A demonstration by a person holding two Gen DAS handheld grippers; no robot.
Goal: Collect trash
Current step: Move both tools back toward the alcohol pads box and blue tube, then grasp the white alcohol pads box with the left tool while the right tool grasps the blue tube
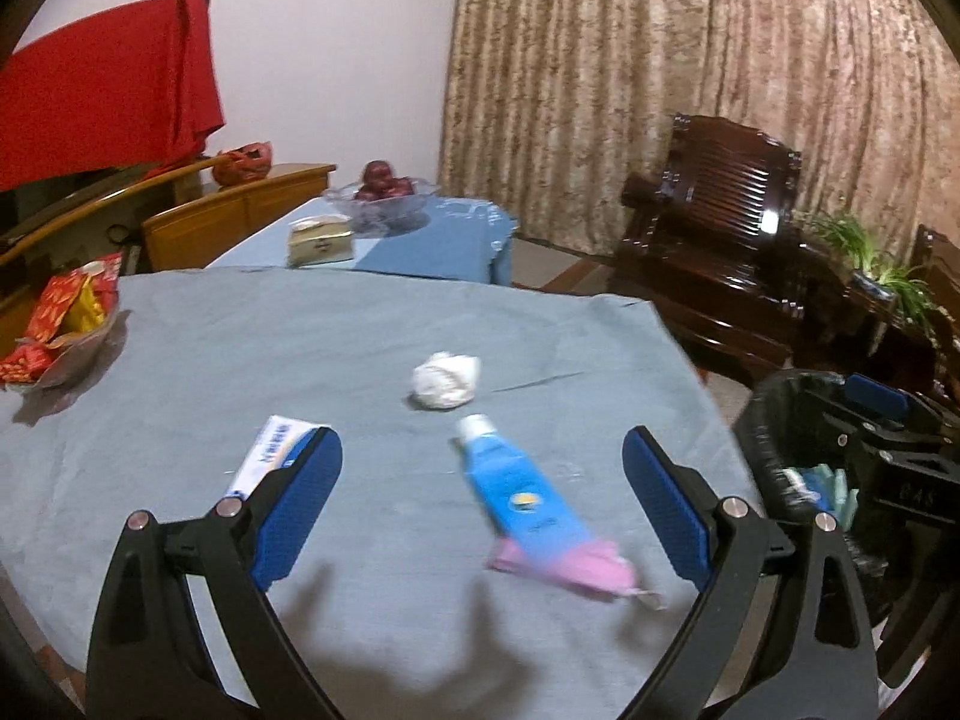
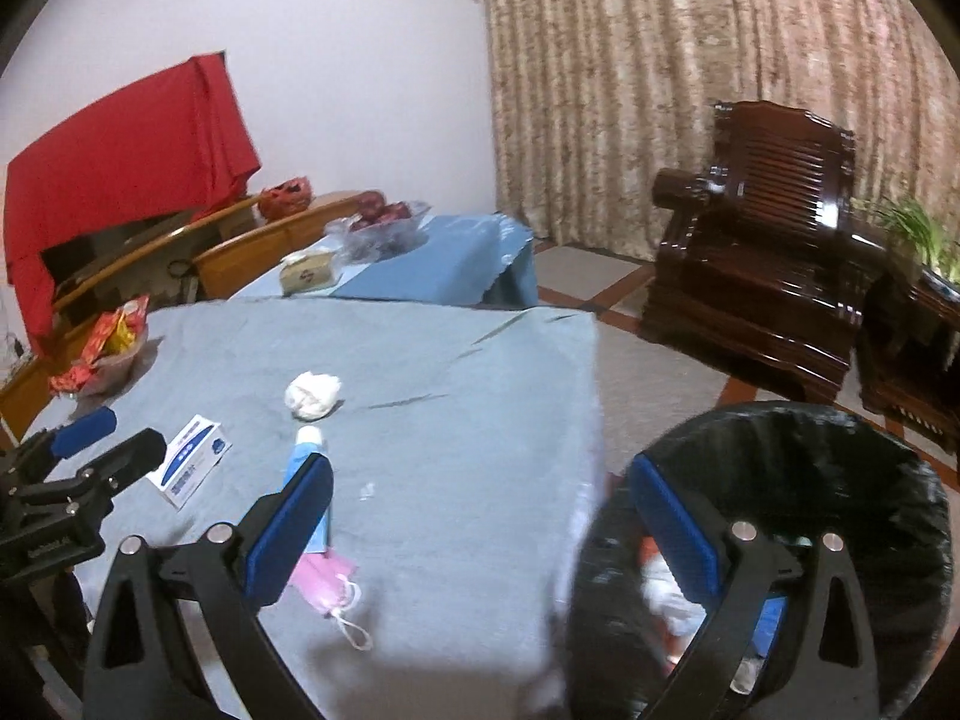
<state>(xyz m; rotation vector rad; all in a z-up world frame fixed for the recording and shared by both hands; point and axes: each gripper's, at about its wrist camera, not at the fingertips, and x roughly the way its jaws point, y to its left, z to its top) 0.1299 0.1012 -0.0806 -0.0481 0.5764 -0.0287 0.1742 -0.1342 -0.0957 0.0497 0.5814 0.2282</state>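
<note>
On the grey-blue tablecloth (image 1: 180, 360) lie a crumpled white paper ball (image 1: 445, 380), a blue tube (image 1: 519, 483) resting on a pink face mask (image 1: 564, 567), and a small white-and-blue box (image 1: 273, 450). My left gripper (image 1: 483, 504) is open and empty, low over the cloth, with the tube and mask between its fingers. My right gripper (image 2: 480, 531) is open and empty at the table's right edge, its right finger over the black-lined trash bin (image 2: 840, 462). The right wrist view also shows the ball (image 2: 312, 396), box (image 2: 192, 459), tube (image 2: 306, 450), mask (image 2: 327, 585) and left gripper (image 2: 90, 450).
A bowl of red snack packets (image 1: 60, 330) sits at the table's left edge. A second table behind holds a tissue box (image 1: 321, 240) and a glass fruit bowl (image 1: 384, 192). A dark wooden armchair (image 1: 720, 240) and a plant (image 1: 870, 258) stand to the right. The bin (image 1: 798, 450) holds trash.
</note>
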